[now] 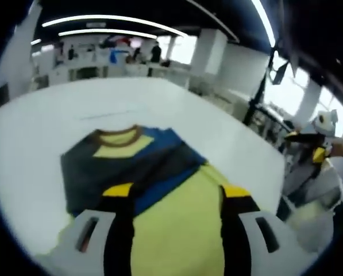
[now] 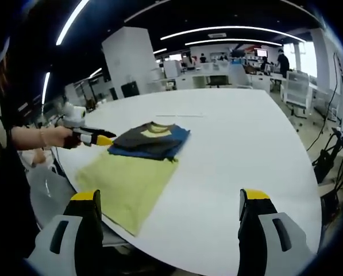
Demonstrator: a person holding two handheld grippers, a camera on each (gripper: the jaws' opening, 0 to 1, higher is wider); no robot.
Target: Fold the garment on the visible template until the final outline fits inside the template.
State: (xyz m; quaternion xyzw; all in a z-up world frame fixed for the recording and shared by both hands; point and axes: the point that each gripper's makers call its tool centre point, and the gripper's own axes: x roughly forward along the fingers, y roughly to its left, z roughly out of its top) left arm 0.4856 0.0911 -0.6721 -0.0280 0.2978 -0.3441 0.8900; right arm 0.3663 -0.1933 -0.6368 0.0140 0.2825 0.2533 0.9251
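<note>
Near worktop (image 2: 246, 144) front edge: folded garment (image 2: 151, 140) overlapping far end of yellow template (image 2: 128, 184), partly beyond outline. Left gripper (image 2: 105, 140) at garment edge, fingers' state indeterminate. Right gripper (image 2: 171, 221) withdrawn, fingers released.

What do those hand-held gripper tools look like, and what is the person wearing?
Each hand-held gripper, the left one and the right one, has two black jaws with yellow tips on pale grey bases with slots. Seen from the right gripper view, the left one also has a white rounded top and yellow and black jaws. The person wears dark clothing and a thin wristband.
</note>
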